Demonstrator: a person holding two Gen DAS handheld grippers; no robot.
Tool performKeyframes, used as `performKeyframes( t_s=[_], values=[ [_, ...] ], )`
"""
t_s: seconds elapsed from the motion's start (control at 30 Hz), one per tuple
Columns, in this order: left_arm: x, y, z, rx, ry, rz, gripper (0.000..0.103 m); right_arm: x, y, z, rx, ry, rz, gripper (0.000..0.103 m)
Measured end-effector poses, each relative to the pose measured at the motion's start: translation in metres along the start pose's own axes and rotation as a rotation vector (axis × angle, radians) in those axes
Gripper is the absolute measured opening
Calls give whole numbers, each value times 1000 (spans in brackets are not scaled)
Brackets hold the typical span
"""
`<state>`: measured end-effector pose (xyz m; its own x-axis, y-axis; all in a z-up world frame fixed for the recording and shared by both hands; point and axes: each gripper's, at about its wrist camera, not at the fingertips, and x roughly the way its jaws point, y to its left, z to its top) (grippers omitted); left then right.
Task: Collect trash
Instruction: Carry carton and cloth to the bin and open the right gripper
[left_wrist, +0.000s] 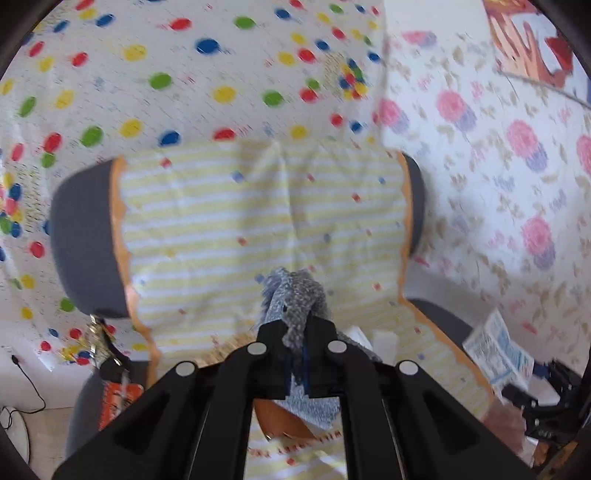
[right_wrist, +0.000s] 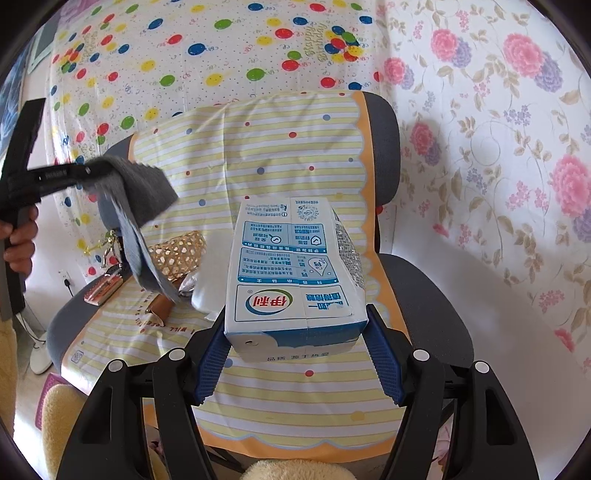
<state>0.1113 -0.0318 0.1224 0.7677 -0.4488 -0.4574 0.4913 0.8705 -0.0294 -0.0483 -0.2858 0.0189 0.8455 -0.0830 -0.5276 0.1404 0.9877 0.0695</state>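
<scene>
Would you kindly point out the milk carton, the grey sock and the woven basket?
milk carton (right_wrist: 291, 266): right wrist view, printed top face.
grey sock (right_wrist: 147, 192): right wrist view, folded upper part.
woven basket (right_wrist: 181, 251): right wrist view, lattice side.

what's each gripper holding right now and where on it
Left gripper pinches the grey cloth at its bunched edge; right gripper clamps the milk carton by its near end.

Matt printed paperboard milk carton (right_wrist: 295, 273), fuzzy grey knit cloth (right_wrist: 133, 184), woven wicker basket (right_wrist: 177, 251)

Hidden and blurred parts

The woven basket (right_wrist: 181, 253) was partly hidden behind the grey cloth (right_wrist: 136, 206); the milk carton (left_wrist: 496, 352) was blurred and its print unreadable in the left wrist view.
</scene>
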Motion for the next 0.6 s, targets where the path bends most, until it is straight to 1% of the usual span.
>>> performKeyframes(
  t_s=[0.03, 0.13, 0.27, 0.33, 0.43, 0.5, 0.6],
  values=[
    [-4, 2, 5, -3, -15, 7, 1, 0, 0, 0, 3, -2, 2, 69],
    [-22, -3, 24, 34, -84, 80, 1, -2, 2, 2, -7, -13, 0, 69],
    [-46, -18, 30, 50, -132, 61, 1, -12, 1, 5, -3, -37, -3, 69],
    [-52, -29, 28, 61, -133, 38, 1, -20, -1, 7, -3, -52, -11, 69],
    [-59, -49, 18, 69, -128, -35, 2, -38, -6, 7, -2, -70, -25, 69],
    [-63, -65, 11, 72, -122, -105, 2, -51, -11, 4, -3, -75, -44, 69],
    [-68, -93, -2, 89, -116, -208, 2, -76, -23, -4, -3, -76, -100, 69]
  ],
)
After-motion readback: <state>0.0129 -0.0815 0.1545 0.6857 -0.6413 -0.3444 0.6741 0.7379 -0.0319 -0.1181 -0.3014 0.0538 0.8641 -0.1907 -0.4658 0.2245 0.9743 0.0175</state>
